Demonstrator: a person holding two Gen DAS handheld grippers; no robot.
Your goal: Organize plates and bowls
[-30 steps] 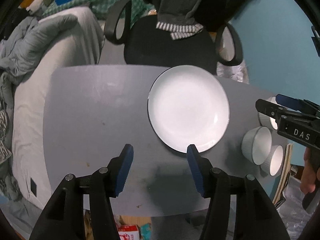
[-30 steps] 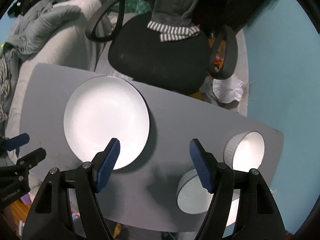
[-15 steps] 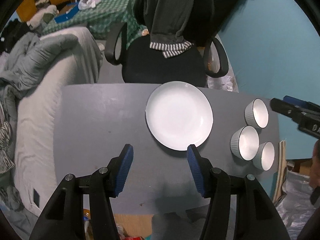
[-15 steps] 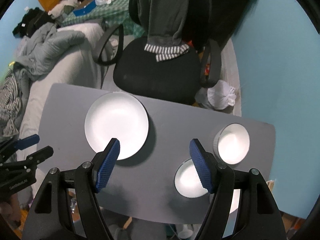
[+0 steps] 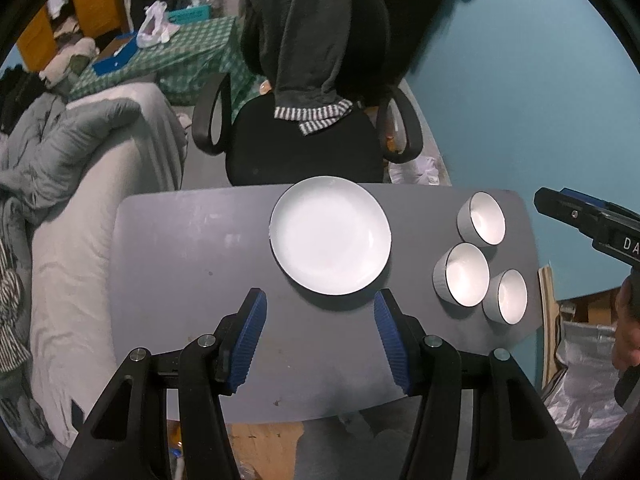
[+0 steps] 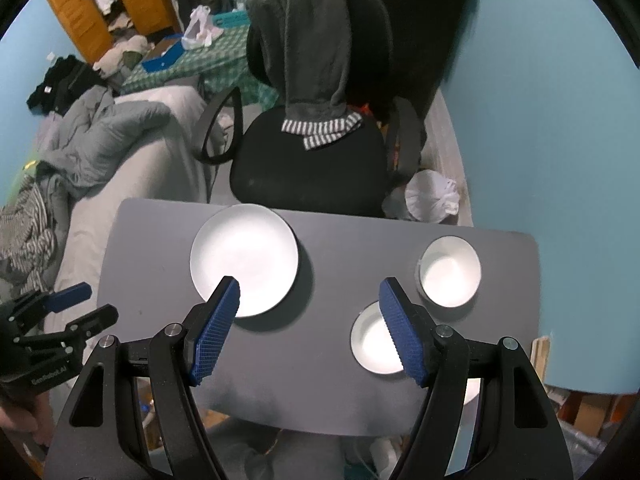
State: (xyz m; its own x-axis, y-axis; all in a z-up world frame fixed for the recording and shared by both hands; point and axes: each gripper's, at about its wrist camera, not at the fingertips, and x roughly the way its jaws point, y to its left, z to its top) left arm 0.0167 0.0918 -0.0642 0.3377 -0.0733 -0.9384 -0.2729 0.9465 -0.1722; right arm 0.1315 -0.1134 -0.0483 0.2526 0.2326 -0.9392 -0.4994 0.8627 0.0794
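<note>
Both pairs of blue-padded fingers are standing apart with nothing between them. The left gripper (image 5: 318, 334) is hanging high over the near part of the grey surface (image 5: 180, 264), and its fingers (image 5: 250, 336) are framing bare tabletop just short of the white plate (image 5: 330, 235) — the plate's near rim is lying just beyond the fingertips, not touching them. The right gripper (image 6: 308, 328) is likewise holding nothing; its left finger (image 6: 216, 328) is overlapping the plate's (image 6: 244, 258) near edge in the picture, and its right finger (image 6: 402, 332) is covering part of one bowl (image 6: 374, 344), though both are well above the dishes.

Right of the plate, three white bowls are sitting in a tight cluster by the surface's right edge: a far bowl (image 5: 481, 223), a middle bowl (image 5: 463, 274) and a near bowl (image 5: 506, 296), the last two touching or nearly so. The left half of the surface is lying bare, giving open room on that side.

Beyond the far edge a black office chair (image 5: 304, 152) with a dark garment (image 5: 312, 40) draped over its back is standing close against the surface. A bed with grey bedding (image 5: 80, 152) is running along the left edge, and a blue wall (image 5: 520, 80) is closing in the right.

Count: one plate, three bowls, two grippers.
</note>
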